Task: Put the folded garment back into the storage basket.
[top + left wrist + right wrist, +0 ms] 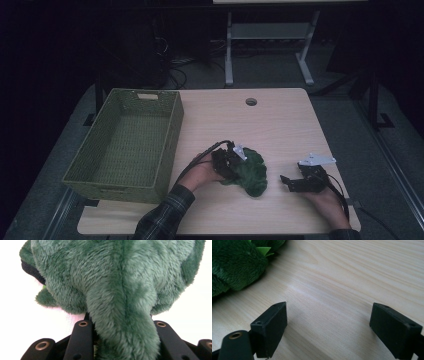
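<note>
Fuzzy green plush toy [120,290], pale matt wood-grain table [352,277], woven green basket [125,140], matt black plastic jaws

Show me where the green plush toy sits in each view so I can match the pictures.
High view: green plush toy lies on the table's near middle, right of the basket, at the left tool.
Left gripper view: it fills the frame, one limb pinched between the jaws.
Right gripper view: top left corner, beyond the open right tool.
Shared landmark: the pale wood tabletop.
</note>
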A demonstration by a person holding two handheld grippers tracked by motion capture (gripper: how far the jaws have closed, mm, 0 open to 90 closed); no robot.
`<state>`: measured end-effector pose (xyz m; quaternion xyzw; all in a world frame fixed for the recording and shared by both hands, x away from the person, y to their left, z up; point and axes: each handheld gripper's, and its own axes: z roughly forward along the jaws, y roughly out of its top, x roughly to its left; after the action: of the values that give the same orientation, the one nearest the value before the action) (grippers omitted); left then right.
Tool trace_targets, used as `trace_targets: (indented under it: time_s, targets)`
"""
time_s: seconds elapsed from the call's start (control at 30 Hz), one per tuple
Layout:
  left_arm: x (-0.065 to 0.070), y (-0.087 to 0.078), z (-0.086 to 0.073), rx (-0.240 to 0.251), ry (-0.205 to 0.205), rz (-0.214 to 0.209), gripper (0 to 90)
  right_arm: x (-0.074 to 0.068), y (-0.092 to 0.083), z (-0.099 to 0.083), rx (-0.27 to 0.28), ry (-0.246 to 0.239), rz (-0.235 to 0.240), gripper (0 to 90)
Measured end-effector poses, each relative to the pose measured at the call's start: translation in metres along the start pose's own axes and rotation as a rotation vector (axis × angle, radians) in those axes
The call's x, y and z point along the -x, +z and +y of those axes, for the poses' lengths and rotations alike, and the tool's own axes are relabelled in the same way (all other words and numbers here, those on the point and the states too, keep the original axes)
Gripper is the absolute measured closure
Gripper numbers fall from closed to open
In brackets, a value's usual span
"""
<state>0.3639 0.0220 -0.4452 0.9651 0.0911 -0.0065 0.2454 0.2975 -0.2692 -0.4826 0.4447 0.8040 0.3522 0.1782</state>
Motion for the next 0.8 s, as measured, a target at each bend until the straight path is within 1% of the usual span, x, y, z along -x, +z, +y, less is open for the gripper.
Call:
trace_targets:
  time_s: [0.1, 0.17, 0.2, 0.23, 0.3, 0.57, 0.6, 0.7, 0.8]
  targets:
    - [0.0, -0.001, 0.0, 0.004, -0.007, -0.003, 67.4, 0.0, 0.0, 0.0, 0.0, 0.0, 0.0, 14.1]
    - [0.0, -0.003, 0.0, 0.008, -0.028, -0.007, 67.5, 0.0, 0.0, 0.0, -0.001, 0.002, -0.001, 14.1]
    - [0.0, -0.005, 0.0, 0.006, -0.028, -0.008, 67.5, 0.0, 0.0, 0.0, 0.0, 0.0, -0.001, 14.1]
    - [0.001, -0.006, 0.0, 0.012, -0.034, -0.009, 67.5, 0.0, 0.0, 0.0, 0.0, 0.002, -0.001, 14.1]
    - [0.001, -0.01, 0.0, 0.029, -0.046, -0.026, 67.5, 0.0, 0.0, 0.0, 0.0, 0.004, -0.001, 14.2]
    - [0.002, -0.039, 0.004, 0.059, -0.07, -0.012, 68.5, 0.0, 0.0, 0.0, 0.0, 0.004, -0.002, 14.2]
    - [0.002, -0.043, 0.004, 0.056, -0.068, -0.007, 68.5, 0.0, 0.0, 0.0, 0.0, 0.004, -0.002, 14.1]
    - [0.001, -0.053, 0.006, 0.067, -0.081, -0.003, 68.4, 0.0, 0.0, 0.0, 0.0, 0.004, -0.003, 14.1]
    - [0.001, -0.062, 0.007, 0.066, -0.086, 0.003, 68.4, 0.0, 0.0, 0.0, -0.002, 0.006, -0.002, 14.0]
